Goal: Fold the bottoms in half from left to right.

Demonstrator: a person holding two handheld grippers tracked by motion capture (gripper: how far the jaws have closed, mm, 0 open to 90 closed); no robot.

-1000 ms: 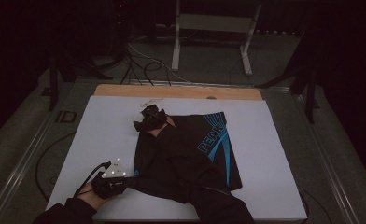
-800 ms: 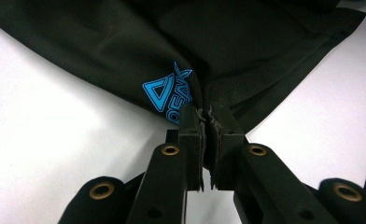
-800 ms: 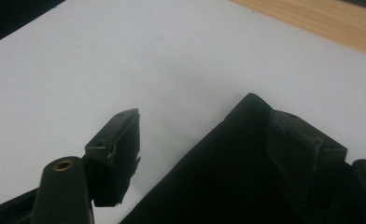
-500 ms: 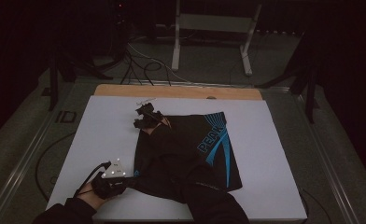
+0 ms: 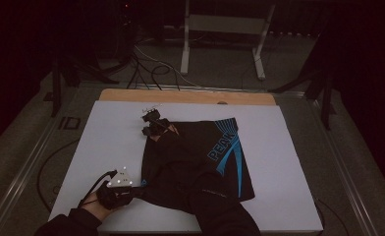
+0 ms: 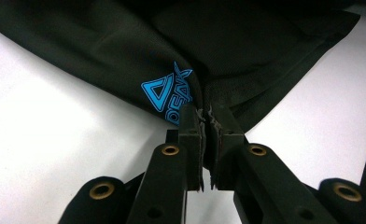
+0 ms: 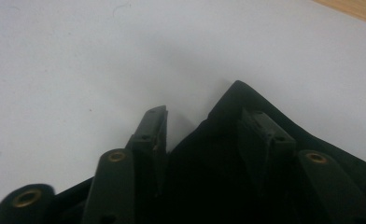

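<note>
A black garment [image 5: 195, 157] with blue lettering [image 5: 225, 142] lies spread on the white table [image 5: 288, 162]. At the near left, my left gripper [image 5: 140, 187] is shut on the garment's near edge. In the left gripper view its jaws pinch the black cloth [image 6: 246, 70] just beside a blue logo [image 6: 169, 93], with the left gripper [image 6: 204, 112] pressed tight. My right gripper [image 5: 153, 123] is at the garment's far left corner. In the right gripper view the right gripper [image 7: 204, 112] stands open, its jaws wide apart over the cloth corner [image 7: 237, 98].
A wooden strip [image 5: 190, 96] runs along the table's far edge. Beyond it stand a metal frame [image 5: 225, 29] and cables [image 5: 151, 69] on the floor. Bare white surface lies to the left [image 5: 102, 137] and right of the garment.
My right gripper has shifted slightly left and away at the garment's far corner. The left gripper has stayed in place, holding the near edge.
</note>
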